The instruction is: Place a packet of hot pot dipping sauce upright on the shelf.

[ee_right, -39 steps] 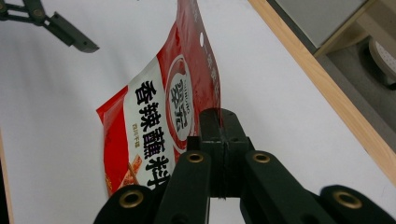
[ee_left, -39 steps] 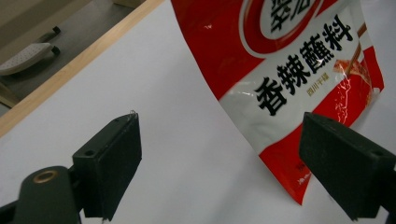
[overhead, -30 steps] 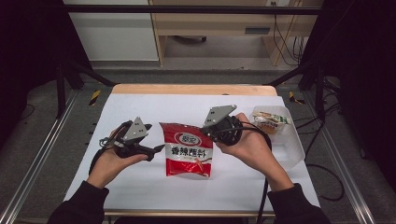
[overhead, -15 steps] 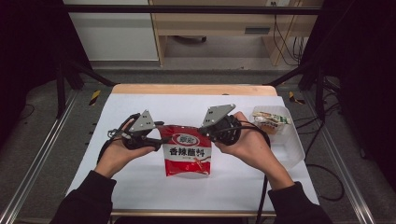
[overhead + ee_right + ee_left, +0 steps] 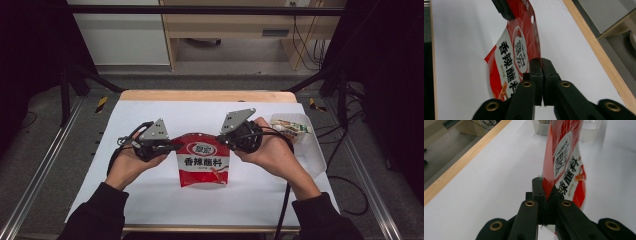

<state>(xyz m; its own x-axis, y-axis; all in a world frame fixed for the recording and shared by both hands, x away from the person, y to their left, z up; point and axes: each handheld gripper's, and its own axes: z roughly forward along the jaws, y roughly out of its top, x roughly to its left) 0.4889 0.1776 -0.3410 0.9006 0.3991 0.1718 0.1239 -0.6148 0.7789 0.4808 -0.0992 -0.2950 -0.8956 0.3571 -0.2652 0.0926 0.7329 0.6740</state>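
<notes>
A red seasoning sachet [image 5: 202, 160] printed with white Chinese characters is held above a white table [image 5: 150, 200] by its two top corners. The left gripper [image 5: 172, 146] is closed on the sachet's top left corner; in the left gripper view its jaws have just been closing, and the sachet's red edge [image 5: 549, 180] is pinched between the black pads, with the packet rising away just beyond them. The right gripper [image 5: 222, 138] is clamped on the opposite top corner; in the right gripper view the red film [image 5: 524, 50] is seen entering the closed jaws, just ahead of them. Beyond the right gripper, near the table's edge, a clear plastic container [image 5: 310, 150] holding other small packets is set.

The step in hand is judged to be the taking of a two-point grip on the sealed top, in readiness for tearing it open. For the next move, both grips must be kept firm while the grippers are drawn apart or twisted against each other, so that the film is torn rather than slipped from the pads.
</notes>
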